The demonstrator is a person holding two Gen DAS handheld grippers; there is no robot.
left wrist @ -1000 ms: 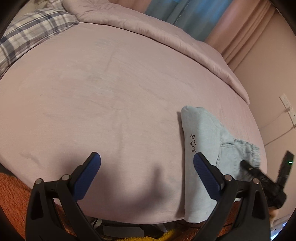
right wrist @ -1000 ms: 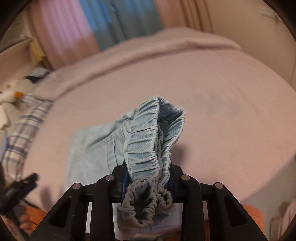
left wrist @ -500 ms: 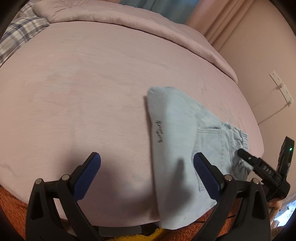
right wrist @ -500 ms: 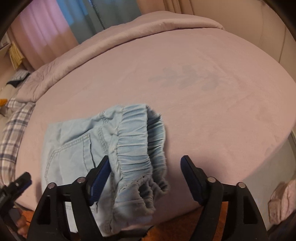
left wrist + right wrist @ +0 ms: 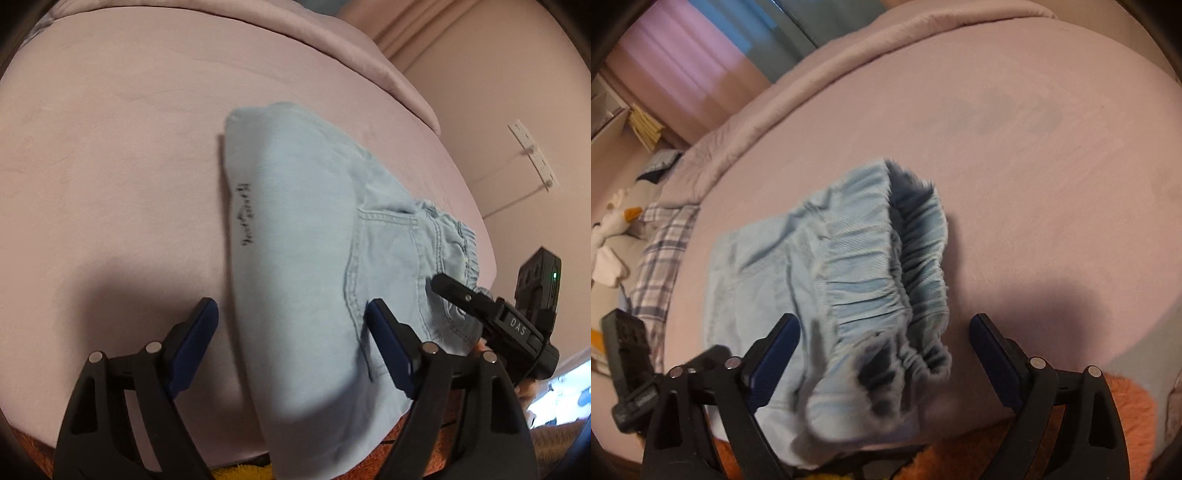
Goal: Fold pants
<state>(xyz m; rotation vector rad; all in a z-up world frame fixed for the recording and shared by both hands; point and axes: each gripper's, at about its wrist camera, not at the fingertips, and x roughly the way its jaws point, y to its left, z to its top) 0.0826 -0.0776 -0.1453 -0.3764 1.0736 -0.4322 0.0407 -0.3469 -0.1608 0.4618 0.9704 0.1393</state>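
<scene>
Over the bed [image 5: 1052, 155], right hand-held gripper [image 5: 884, 349] just opening, pants [image 5: 857, 258] between spread jaws, unpinched, left hand-held gripper [image 5: 291, 339] closing, spread

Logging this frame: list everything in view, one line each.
pants: 1, light blue, folded at the bed's near edge
bed: 1, pink sheet, under the pants
duvet: 1, pink, far side of bed
plaid cloth: 1, grey-white, bed's left end
curtains: pink and blue, behind bed
rug: 1, orange, floor
socket: 1, white, wall
left gripper: black, blue pads, jaws just narrowing, astride the pants' edge
right gripper: black, blue pads, jaws just opening, waistband between, unpressed
</scene>
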